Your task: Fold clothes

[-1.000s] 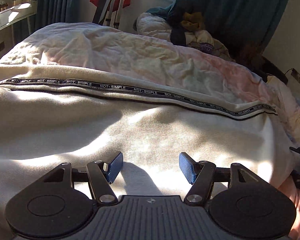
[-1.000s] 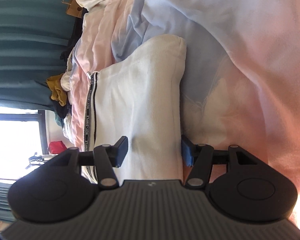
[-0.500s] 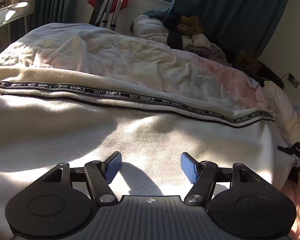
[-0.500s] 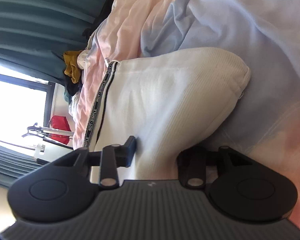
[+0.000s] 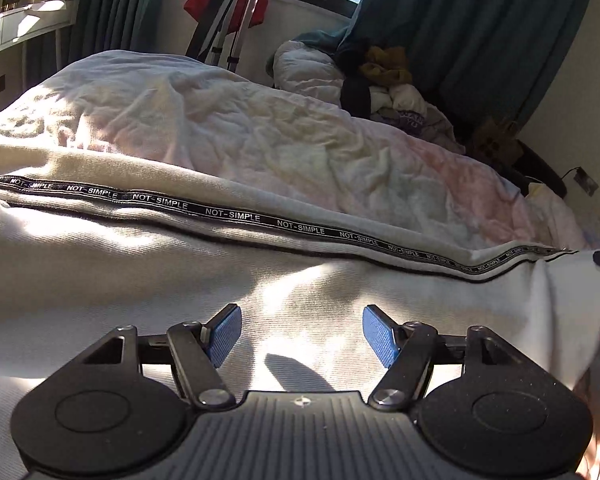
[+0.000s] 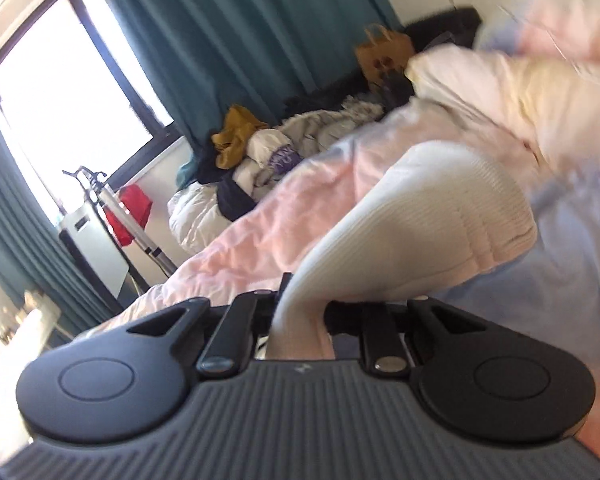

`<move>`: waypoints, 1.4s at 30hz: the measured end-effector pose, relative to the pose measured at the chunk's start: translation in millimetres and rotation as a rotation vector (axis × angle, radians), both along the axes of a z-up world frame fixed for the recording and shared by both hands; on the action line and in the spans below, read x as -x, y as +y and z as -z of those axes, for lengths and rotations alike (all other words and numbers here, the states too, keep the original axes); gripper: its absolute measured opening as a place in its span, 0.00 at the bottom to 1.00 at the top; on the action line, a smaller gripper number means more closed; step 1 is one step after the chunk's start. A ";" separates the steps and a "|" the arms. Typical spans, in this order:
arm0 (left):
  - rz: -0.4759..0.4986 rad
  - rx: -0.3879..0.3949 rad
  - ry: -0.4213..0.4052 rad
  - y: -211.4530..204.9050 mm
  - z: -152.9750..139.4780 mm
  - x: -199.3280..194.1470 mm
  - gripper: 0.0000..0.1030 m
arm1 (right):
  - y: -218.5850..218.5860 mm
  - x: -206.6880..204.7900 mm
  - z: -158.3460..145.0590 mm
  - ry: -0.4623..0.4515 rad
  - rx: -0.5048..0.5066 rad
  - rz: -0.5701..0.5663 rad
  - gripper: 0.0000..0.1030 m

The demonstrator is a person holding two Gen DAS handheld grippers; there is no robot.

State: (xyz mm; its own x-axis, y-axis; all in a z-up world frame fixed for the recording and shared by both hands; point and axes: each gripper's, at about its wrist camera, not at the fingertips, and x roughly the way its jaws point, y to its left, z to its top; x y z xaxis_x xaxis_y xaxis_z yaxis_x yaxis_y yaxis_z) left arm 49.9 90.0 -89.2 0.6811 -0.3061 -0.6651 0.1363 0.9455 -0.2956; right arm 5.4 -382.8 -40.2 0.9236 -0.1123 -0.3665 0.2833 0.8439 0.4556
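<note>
A cream ribbed garment (image 5: 148,276) with a black "NOT-SIMPLE" stripe (image 5: 236,214) lies spread on the bed. My left gripper (image 5: 300,334) is open just above its flat cloth, blue pads apart, holding nothing. My right gripper (image 6: 304,312) is shut on the garment's ribbed cuff end (image 6: 432,216), which rises lifted and bunched from between the fingers. The right fingertips are hidden by the cloth.
A pink and pale blue duvet (image 5: 284,136) covers the bed. A pile of clothes (image 5: 384,80) lies at the far corner by teal curtains (image 5: 472,36). A tripod (image 5: 228,20) and red cloth stand at the window. A shelf (image 5: 24,24) is at far left.
My right gripper closed on the garment's end, then lifted it and rolled its view roughly upright. My left gripper stayed open and nearly still over the cloth.
</note>
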 end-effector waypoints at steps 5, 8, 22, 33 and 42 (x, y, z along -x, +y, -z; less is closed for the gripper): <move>-0.027 0.053 -0.040 12.3 -13.1 -0.1 0.67 | 93.2 3.0 -53.8 -0.069 0.325 -0.161 0.16; -0.065 0.101 -0.063 26.8 -20.8 2.8 0.67 | 151.3 17.2 -63.1 -0.111 0.537 -0.244 0.16; -0.057 0.300 -0.046 53.1 -23.4 4.9 0.65 | 290.7 43.0 60.9 0.119 0.963 -0.637 0.19; -0.013 0.239 0.014 33.1 -2.7 1.2 0.66 | 284.7 84.1 35.8 0.180 0.787 -0.843 0.50; 0.003 0.182 0.044 19.3 13.2 -4.4 0.65 | 283.1 86.2 66.5 0.312 0.577 -1.016 0.61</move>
